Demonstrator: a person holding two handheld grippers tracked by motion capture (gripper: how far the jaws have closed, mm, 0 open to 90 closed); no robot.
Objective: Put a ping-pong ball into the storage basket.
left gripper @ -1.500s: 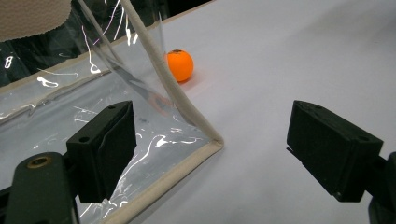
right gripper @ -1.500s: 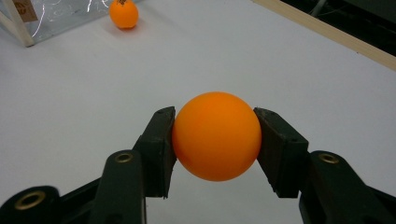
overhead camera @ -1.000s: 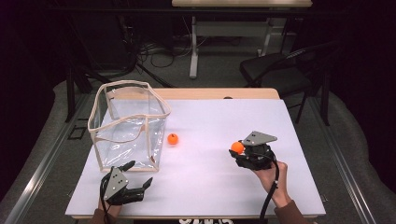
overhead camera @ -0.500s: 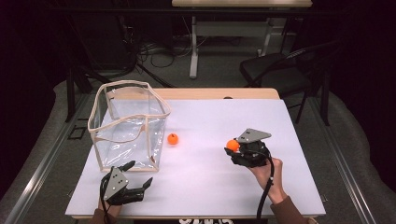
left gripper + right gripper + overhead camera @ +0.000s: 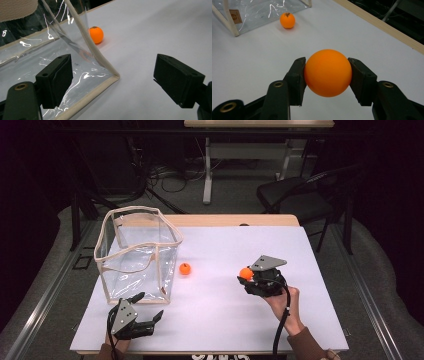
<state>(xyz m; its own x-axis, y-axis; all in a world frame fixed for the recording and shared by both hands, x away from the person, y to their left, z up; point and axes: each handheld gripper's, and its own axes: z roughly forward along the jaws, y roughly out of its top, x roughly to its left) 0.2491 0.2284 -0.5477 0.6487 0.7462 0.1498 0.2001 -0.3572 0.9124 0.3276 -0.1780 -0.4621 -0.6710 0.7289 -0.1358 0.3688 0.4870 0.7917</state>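
Orange ball (image 5: 328,72), smooth and round, sits clamped between the right tool's (image 5: 248,276) jaws at frame centre-right, shifted leftward from a second ago. Left tool (image 5: 112,82) gapes wide and empty beside the clear bag's (image 5: 137,255) corner; a second ball (image 5: 185,268) lies on the white worktop (image 5: 220,320).

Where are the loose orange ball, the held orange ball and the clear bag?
loose orange ball (image 5: 185,268), high view, its middle.
held orange ball (image 5: 328,72), right gripper view, its front face.
clear bag (image 5: 141,211), high view, far rim.
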